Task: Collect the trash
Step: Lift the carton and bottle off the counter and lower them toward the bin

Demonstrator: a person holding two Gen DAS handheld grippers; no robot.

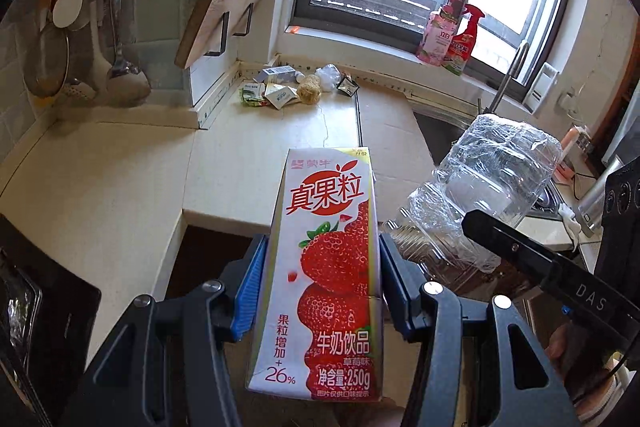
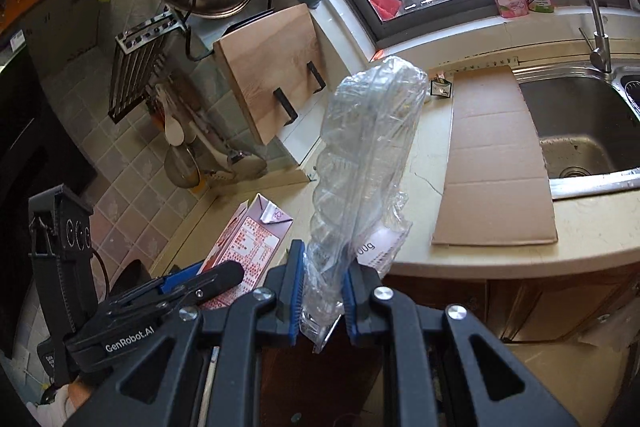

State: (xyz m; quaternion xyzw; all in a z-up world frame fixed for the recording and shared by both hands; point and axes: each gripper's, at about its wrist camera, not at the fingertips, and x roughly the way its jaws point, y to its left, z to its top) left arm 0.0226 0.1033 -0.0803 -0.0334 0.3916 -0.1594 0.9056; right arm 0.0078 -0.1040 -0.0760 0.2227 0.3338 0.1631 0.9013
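1. The clear plastic tray [image 2: 370, 163] is the biggest thing held. It sticks up out of the right tool [image 2: 322, 301], jaws pinched shut on its bottom edge. Looks flimsy, light, crinkly.
2. The strawberry milk carton [image 1: 328, 267] sits squeezed between the left tool's [image 1: 318, 291] pads, mid-body. Stiff sides, good hold.
3. Small scraps [image 1: 276, 91] lie on the counter [image 1: 120, 187], well ahead of both tools.

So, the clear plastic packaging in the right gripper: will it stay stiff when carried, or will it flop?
The clear plastic packaging looks thin and crinkled, so it is probably very light and may flex or sway. The right gripper pinches only its bottom edge, so the tall upper part could bend over.
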